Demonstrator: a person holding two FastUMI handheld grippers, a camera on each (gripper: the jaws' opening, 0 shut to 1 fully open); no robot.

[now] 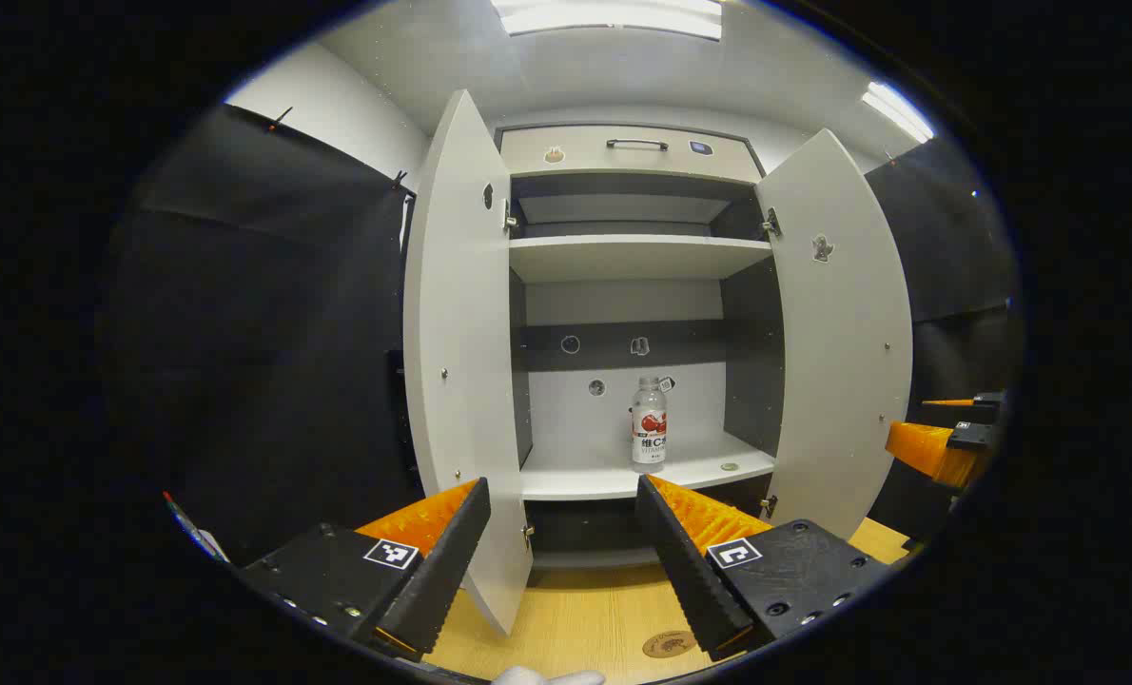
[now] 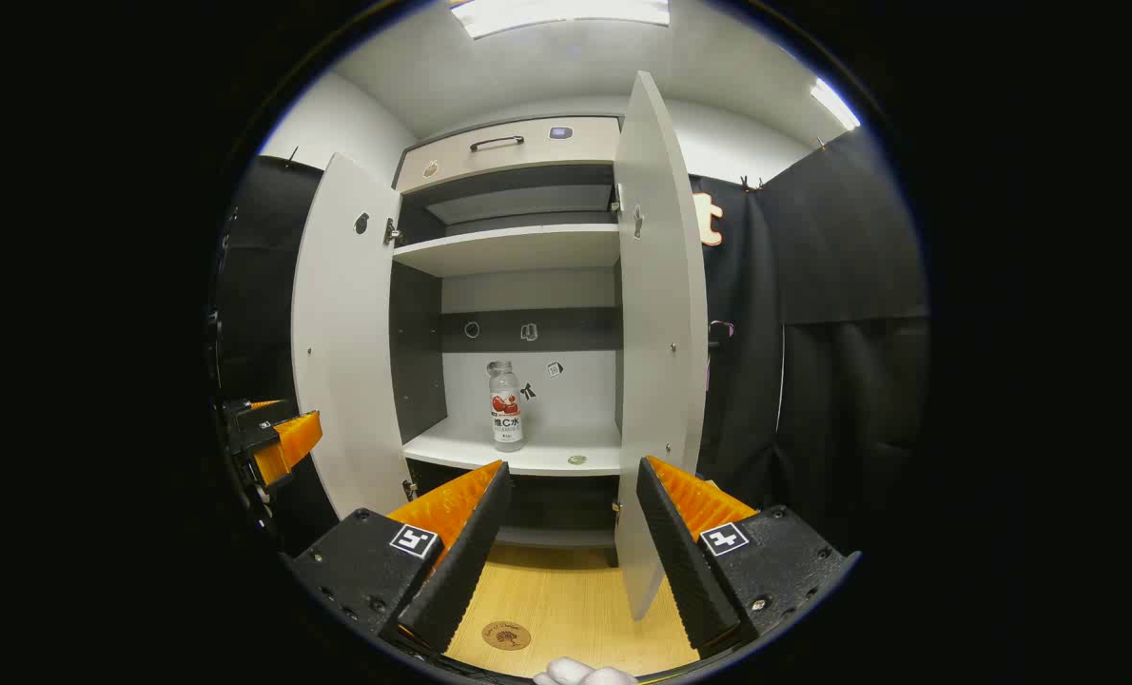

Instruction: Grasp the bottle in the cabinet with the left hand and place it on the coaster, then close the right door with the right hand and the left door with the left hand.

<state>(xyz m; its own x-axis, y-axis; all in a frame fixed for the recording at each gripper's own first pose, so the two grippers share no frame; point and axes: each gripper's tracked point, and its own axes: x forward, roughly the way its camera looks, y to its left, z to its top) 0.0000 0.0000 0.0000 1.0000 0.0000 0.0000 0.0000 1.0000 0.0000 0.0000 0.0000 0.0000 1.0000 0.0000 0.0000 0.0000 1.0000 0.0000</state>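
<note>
Standing upright on the lower shelf (image 1: 623, 476) of the cabinet (image 1: 633, 152), cap upward and long axis vertical, the bottle (image 1: 649, 421) lies well ahead of the left gripper (image 1: 562, 533), above the gap between its fingers. That gripper is spread wide, holding nothing, levelled at the shelf between the open left door (image 1: 457, 352) and right door (image 1: 842, 333). The right gripper (image 2: 574, 518) is also wide and empty, aimed at the cabinet from the right. The coaster (image 2: 507, 635) lies on the wooden table (image 2: 566, 599) below, perhaps just under the fingers.
</note>
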